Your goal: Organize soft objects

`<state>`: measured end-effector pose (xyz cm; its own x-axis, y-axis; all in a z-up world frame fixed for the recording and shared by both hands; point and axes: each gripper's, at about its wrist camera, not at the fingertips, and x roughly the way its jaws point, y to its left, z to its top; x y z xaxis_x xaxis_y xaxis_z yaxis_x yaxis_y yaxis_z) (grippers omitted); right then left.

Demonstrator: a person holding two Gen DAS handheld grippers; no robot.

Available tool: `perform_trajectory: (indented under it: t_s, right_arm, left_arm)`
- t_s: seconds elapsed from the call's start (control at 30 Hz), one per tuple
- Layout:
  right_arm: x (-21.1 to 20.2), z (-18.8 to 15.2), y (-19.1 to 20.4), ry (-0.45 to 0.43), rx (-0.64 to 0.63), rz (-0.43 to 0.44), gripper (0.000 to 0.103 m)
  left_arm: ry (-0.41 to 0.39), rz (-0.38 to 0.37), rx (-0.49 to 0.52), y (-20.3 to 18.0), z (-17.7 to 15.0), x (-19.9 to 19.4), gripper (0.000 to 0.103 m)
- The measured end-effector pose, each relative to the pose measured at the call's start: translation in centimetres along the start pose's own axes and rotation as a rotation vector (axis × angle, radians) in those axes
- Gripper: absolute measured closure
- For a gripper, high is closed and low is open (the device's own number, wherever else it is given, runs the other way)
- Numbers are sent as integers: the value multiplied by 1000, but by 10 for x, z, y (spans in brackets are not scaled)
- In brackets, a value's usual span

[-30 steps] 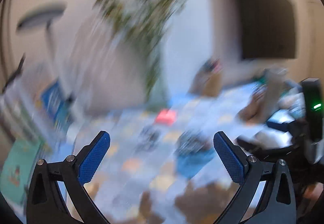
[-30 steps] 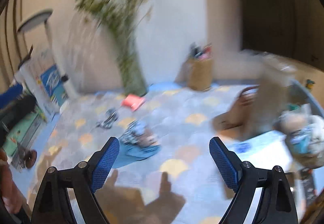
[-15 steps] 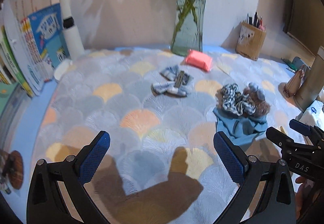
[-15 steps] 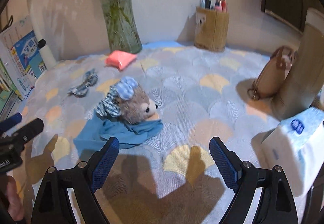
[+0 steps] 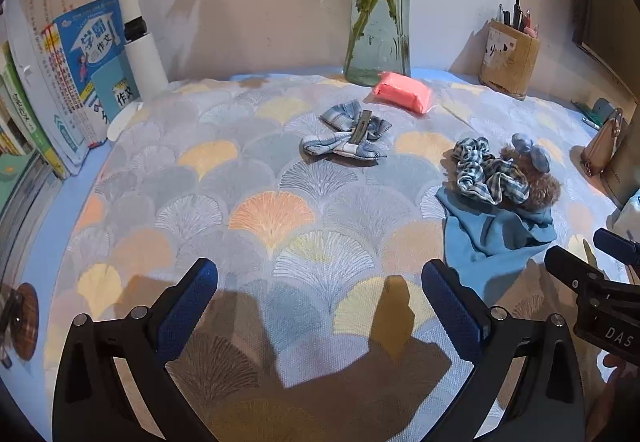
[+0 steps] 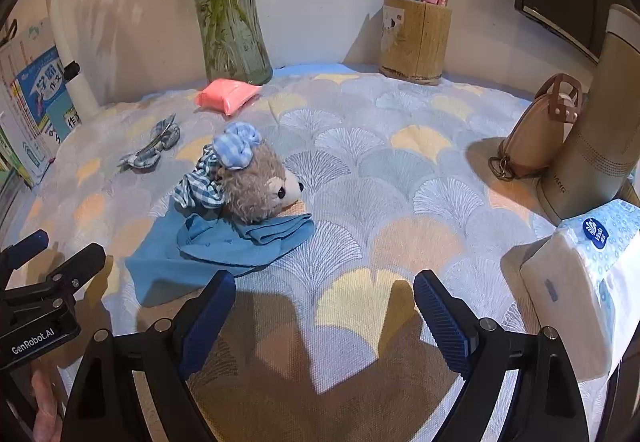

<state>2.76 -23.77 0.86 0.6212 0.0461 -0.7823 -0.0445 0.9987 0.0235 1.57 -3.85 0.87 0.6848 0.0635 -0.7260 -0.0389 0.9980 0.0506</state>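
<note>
Both grippers hovered wide open, empty.
The plush bear (image 6: 260, 190) on the blue cloth (image 6: 224, 246) looked light and squashy; best pinched at its body.

— What was that surface? 
— A table (image 5: 36, 242) with a blue top, covered by a cloth (image 5: 272, 210) printed in grey, peach and yellow fans. 
— And on the cloth? 
— Near the back, a pink packet (image 5: 402, 91) just in front of a glass vase (image 5: 379, 22). A plaid bow clip (image 5: 348, 136) lay closer in. To the right, a blue cloth (image 5: 490, 230) was spread flat, with a plush bear (image 6: 260, 188) and a checked scrunchie (image 5: 486, 178) on top of it. 
— The edges? 
— A pen holder (image 6: 414, 36) at the back corner, books (image 5: 60, 82) standing along the left, a tan pouch (image 6: 538, 130) leaning on a beige cylinder (image 6: 596, 130), and a tissue pack (image 6: 588, 282) at the right.
</note>
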Motion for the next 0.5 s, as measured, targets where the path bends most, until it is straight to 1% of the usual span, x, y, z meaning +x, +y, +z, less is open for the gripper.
perform_trajectory:
  t_s: [0.23,0.5]
  right_arm:
    - [0,-1,0,0,1,16,9]
    - [-7,-2,3,-26,-7,23,7]
  left_arm:
    - [9,-1,14,-3,1,3,1]
    - [46,-23,-7,1,2,9,1]
